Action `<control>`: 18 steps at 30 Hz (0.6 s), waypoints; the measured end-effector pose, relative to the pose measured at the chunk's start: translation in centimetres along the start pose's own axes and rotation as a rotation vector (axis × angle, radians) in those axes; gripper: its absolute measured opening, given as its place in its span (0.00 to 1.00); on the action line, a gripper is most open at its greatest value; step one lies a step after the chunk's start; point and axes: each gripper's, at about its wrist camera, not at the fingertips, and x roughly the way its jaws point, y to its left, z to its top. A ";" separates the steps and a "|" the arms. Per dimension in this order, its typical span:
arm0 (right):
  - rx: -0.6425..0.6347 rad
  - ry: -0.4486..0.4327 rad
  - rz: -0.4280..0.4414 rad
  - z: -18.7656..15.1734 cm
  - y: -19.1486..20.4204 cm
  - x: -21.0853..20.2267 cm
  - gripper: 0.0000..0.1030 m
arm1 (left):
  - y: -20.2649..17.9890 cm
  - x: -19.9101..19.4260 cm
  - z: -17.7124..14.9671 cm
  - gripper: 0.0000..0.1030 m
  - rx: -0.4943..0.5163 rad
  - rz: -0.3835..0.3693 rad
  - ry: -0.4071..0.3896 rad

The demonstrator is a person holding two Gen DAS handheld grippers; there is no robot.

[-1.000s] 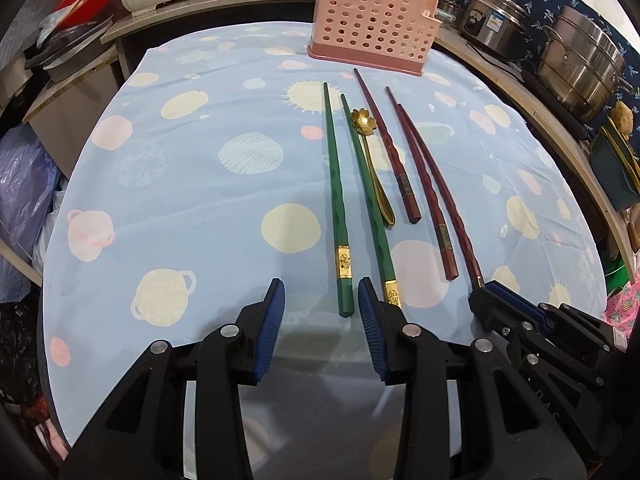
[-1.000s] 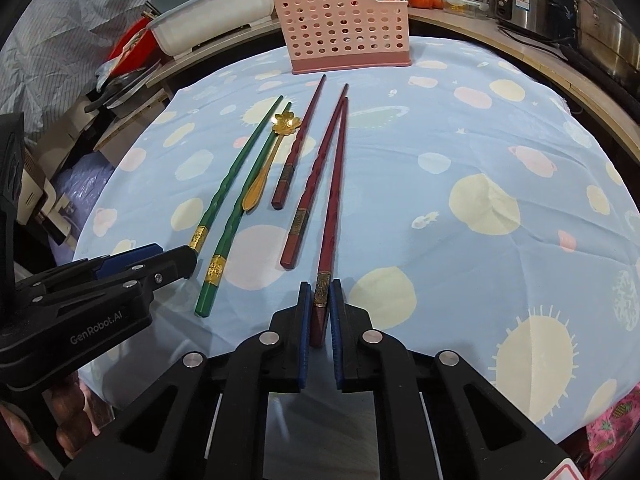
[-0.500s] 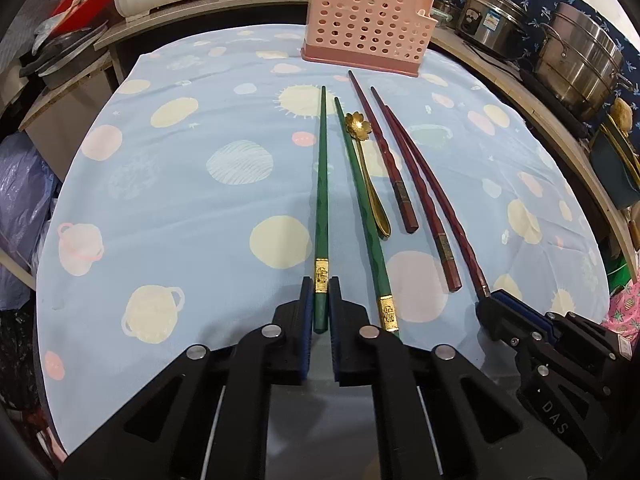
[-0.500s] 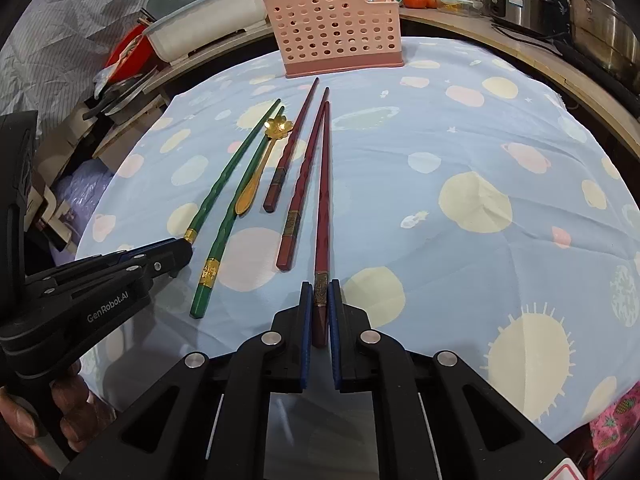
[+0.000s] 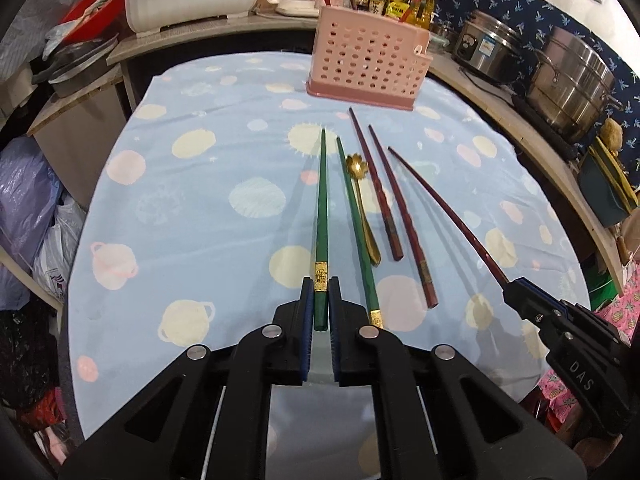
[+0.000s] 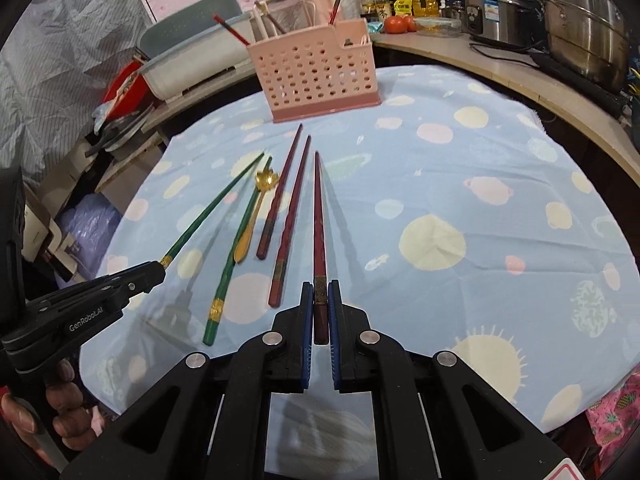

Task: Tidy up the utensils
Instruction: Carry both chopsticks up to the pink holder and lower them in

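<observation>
pink perforated plastic basket [image 5: 368, 56] upright at far table edge | left gripper [image 5: 319, 300] pinching green chopstick [image 5: 321, 208], right gripper [image 6: 320, 304] pinching dark red chopstick [image 6: 319, 216], tips toward basket | risk: end-held sticks pivot, slip, miss basket

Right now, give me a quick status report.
Left gripper shut on green chopstick. Right gripper shut on red chopstick. Pink basket ahead, path clear.
</observation>
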 end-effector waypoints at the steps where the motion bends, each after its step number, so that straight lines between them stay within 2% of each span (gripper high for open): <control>1: 0.005 -0.013 0.001 0.3 -0.1 -0.5 0.07 | 0.0 -0.5 0.2 0.07 -0.003 -0.004 -0.010; 8: 0.047 -0.116 0.015 2.9 -1.1 -4.0 0.07 | -0.1 -3.6 2.0 0.07 -0.013 -0.030 -0.082; 18: 0.072 -0.273 0.022 7.8 -1.9 -7.8 0.07 | -0.6 -6.6 5.9 0.07 -0.004 -0.027 -0.181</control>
